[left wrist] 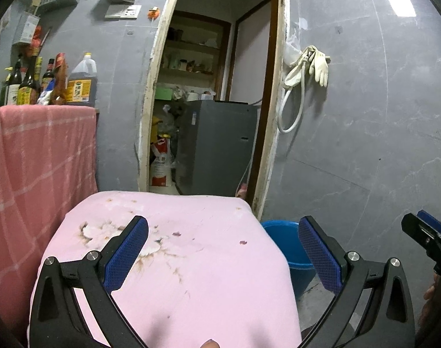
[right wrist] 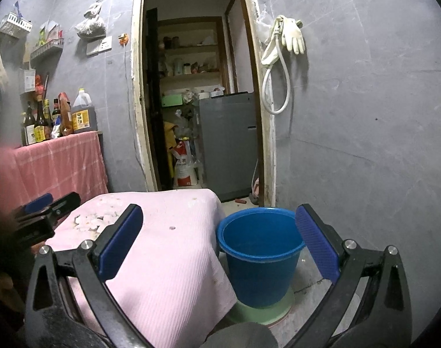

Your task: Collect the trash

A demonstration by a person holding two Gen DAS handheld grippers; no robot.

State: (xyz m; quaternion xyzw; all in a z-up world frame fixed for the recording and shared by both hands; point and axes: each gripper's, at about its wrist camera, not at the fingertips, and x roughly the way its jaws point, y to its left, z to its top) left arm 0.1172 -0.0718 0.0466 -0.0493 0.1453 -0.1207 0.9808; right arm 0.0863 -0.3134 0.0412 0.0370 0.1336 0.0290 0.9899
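Right wrist — pink cloth (right wrist: 174, 261), grey walls (right wrist: 365, 116)

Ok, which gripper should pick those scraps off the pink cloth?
Left, probably. The left gripper hangs open over the pink cloth with the scraps near its left finger. The right gripper faces the blue bucket.

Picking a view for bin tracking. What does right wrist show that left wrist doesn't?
Right wrist only: the whole blue bucket, its open mouth, the green base under it, and the left gripper seen side-on.
Left wrist only: the purple scraps on the cloth, a ceiling-light glare on the wall, and the right gripper at the frame edge.
Both: pink cloth, doorway, hanging gloves, bottles. Both grippers open.
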